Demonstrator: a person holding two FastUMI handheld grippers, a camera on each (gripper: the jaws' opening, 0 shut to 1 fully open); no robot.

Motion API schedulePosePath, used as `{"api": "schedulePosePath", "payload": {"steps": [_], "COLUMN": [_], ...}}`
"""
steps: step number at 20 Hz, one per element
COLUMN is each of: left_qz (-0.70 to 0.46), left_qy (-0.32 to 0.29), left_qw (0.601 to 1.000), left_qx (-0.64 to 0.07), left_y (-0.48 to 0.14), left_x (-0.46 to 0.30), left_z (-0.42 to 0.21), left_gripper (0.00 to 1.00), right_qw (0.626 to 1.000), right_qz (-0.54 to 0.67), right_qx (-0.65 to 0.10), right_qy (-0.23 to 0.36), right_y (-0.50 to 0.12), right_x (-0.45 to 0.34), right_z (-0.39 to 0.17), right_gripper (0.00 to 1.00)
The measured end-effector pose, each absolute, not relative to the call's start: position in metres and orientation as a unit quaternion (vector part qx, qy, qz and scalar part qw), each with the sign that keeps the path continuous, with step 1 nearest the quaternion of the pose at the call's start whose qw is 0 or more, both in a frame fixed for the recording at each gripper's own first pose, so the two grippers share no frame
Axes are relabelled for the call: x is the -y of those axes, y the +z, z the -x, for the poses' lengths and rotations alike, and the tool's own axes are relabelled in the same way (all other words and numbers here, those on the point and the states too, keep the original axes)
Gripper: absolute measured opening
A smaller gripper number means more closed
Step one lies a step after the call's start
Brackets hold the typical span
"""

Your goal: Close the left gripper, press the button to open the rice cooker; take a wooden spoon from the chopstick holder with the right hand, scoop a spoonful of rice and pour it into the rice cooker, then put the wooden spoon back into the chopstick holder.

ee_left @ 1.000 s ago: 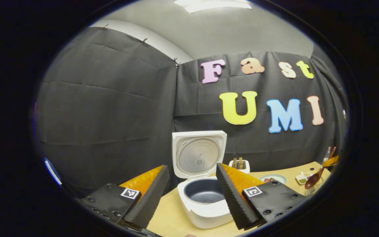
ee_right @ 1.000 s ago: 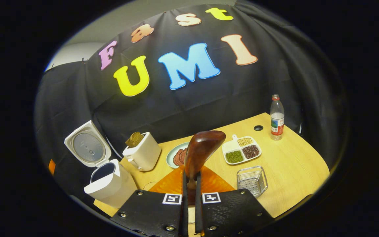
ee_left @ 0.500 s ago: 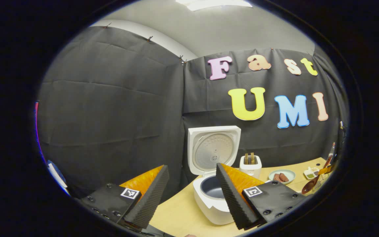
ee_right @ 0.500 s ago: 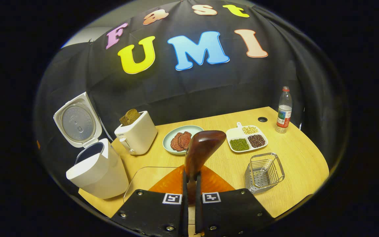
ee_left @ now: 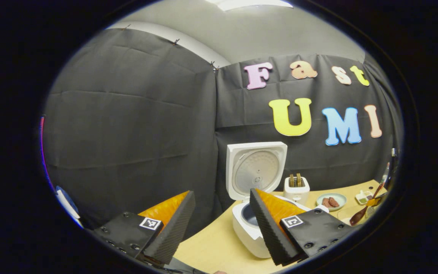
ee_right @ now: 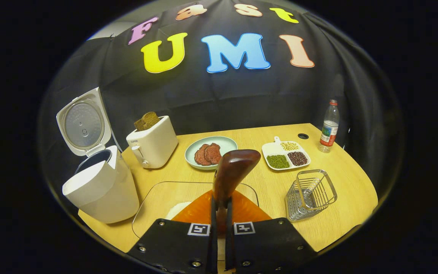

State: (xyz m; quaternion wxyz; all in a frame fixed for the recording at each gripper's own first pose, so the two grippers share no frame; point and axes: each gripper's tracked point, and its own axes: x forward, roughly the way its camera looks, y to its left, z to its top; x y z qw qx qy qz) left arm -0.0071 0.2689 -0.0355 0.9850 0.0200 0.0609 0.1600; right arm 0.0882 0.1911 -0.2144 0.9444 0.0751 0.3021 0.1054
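The right hand-held gripper is closed on the handle of the wooden spoon; both fingers press on it. The spoon stands up from the fingers, its bowl tilted a little to the right, above a clear glass dish with white rice in it. The left hand-held gripper is open, with a wide gap between its two fingers, and it holds nothing. It is raised just in front of the rice cooker.

The rice cooker stands at the left end of the bench with its lid upright and the dark inner pot showing. Just right of the cooker is a white toaster with bread slices in it. Further right of the cooker are a green plate with brown slices, then a white divided tray with beans. The chopstick holder, a metal wire basket, is well apart from the cooker, in front of the tray. A water bottle stands farthest from the cooker.
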Motion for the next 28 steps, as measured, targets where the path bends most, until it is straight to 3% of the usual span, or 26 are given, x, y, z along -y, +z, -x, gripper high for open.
{"api": "schedulePosePath", "payload": {"steps": [2, 10, 15, 20, 28], "left_qz": [-0.02, -0.02, -0.023, -0.028, -0.021], "left_qy": [0.155, 0.141, 0.142, 0.138, 0.14], "left_qw": [0.986, 0.988, 0.988, 0.989, 0.988], "left_qx": [-0.059, -0.054, -0.054, -0.053, -0.054], "left_y": [-0.035, -0.032, -0.031, -0.027, -0.033], "left_x": [-0.267, -0.264, -0.267, -0.262, -0.257], "left_z": [0.005, 0.001, 0.002, 0.001, -0.002], "left_gripper": [0.94, 0.98, 0.99, 1.0, 1.0], "right_qw": [0.946, 0.924, 0.87, 0.824, 0.775], "right_qz": [-0.073, -0.157, -0.32, -0.43, -0.512], "right_qx": [-0.298, -0.326, -0.364, -0.359, -0.34], "right_qy": [0.108, 0.126, 0.09, 0.09, 0.148], "right_y": [-0.215, -0.22, -0.232, -0.219, -0.155], "right_x": [-0.196, -0.216, -0.189, -0.176, -0.209], "right_z": [-0.086, -0.07, -0.071, -0.077, -0.092], "right_gripper": [0.09, 0.09, 0.08, 0.08, 0.08]}}
